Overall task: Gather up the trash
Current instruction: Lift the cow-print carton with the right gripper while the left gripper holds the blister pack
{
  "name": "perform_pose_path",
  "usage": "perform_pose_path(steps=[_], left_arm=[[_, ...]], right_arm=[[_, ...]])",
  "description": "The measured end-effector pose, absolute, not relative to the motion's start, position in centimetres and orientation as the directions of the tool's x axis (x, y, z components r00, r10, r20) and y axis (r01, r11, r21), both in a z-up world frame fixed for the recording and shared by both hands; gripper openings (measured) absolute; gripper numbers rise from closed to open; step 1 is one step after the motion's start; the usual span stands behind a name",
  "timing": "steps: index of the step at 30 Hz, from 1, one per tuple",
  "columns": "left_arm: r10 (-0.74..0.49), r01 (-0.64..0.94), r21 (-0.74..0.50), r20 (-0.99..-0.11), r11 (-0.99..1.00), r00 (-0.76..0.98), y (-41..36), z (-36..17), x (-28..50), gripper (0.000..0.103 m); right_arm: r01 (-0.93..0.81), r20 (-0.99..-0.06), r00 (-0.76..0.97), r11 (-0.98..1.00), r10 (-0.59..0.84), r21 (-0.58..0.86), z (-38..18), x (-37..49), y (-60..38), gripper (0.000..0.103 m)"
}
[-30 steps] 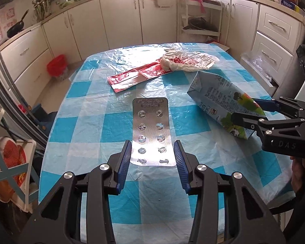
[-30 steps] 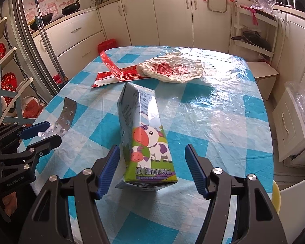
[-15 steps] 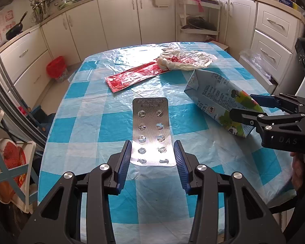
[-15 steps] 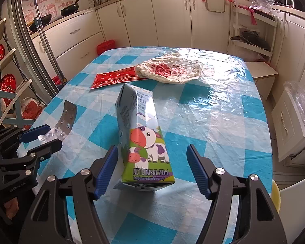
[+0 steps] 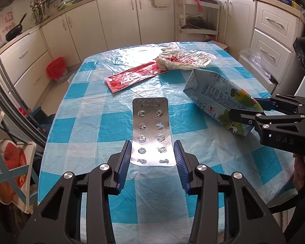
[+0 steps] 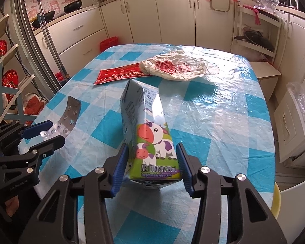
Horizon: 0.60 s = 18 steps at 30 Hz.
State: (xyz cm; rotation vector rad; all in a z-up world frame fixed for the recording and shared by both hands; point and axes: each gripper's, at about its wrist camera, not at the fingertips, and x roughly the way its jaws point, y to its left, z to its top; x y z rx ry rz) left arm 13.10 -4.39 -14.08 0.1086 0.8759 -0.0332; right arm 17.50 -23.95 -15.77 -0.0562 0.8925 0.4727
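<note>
Your left gripper (image 5: 152, 154) has the empty blister pack (image 5: 150, 130) in the lower middle of its view, the blue pads right against the pack's two long edges. It looks pinched, and in the right wrist view the strip curves up off the cloth at the left edge of the frame, so you appear to have it lifted at the near end.

Your right gripper (image 6: 152, 162) straddles the milk carton (image 6: 148, 134) at the bottom centre of its view. The pads sit tight on both sides of the printed base, so I judge it gripped, and the carton leans away from you with its folded top toward the centre of the frame.

So two pieces are in hand but none is disposed of yet, as far as these views show. Left on the checked tablecloth (image 5: 87, 126) are the red wrapper (image 5: 132, 77) in the upper middle of the left view and, just beyond it and overlapping its far end, the crumpled plastic bag (image 5: 185, 61). A red bin (image 5: 57, 70) stands on the floor at the left of that view, by the cabinets; it is likely where all of this goes. By my reckoning you are under halfway: two items to drop, two more to fetch.
</note>
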Motion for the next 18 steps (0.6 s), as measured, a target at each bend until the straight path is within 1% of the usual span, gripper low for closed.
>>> perform_pose_path(steps=[3,4,5,11,12,13,14,18], left_arm=[[0.015,0.075,0.081,-0.768,0.994,0.64,-4.39,-14.08,13.1,0.04],[0.015,0.074,0.081,-0.768,0.994,0.64,-4.38,-14.1,13.1,0.04],[0.015,0.074,0.082,-0.768,0.994,0.64,-4.39,-14.1,13.09,0.04],[0.015,0.074,0.08,-0.768,0.994,0.64,-4.4,-14.1,13.07,0.04],[0.016,0.073,0.082,-0.768,0.994,0.64,-4.41,-14.12,13.07,0.04],[0.016,0.074,0.082,-0.768,0.994,0.64,-4.4,-14.11,13.07,0.04],[0.016,0.073,0.082,-0.768,0.994,0.64,-4.4,-14.09,13.06,0.04],[0.015,0.075,0.082,-0.766,0.994,0.643,-4.62,-14.07,13.03,0.04]], right_arm=[[-0.415,-0.762,0.531,0.898,0.372,0.149,-15.85,17.6,-24.0,0.049],[-0.412,-0.762,0.537,0.9,0.364,0.139,-15.86,17.57,-23.97,0.055],[-0.411,-0.759,0.542,0.901,0.361,0.135,-15.82,17.54,-24.01,0.059],[-0.407,-0.753,0.55,0.903,0.363,0.138,-15.69,17.54,-24.16,0.06],[-0.407,-0.753,0.549,0.903,0.363,0.138,-15.69,17.53,-24.16,0.06],[-0.409,-0.752,0.548,0.901,0.367,0.141,-15.67,17.54,-24.16,0.051],[-0.41,-0.752,0.545,0.9,0.37,0.146,-15.62,17.54,-24.2,0.045],[-0.417,-0.729,0.571,0.898,0.377,0.138,-15.01,17.1,-24.38,0.044]])
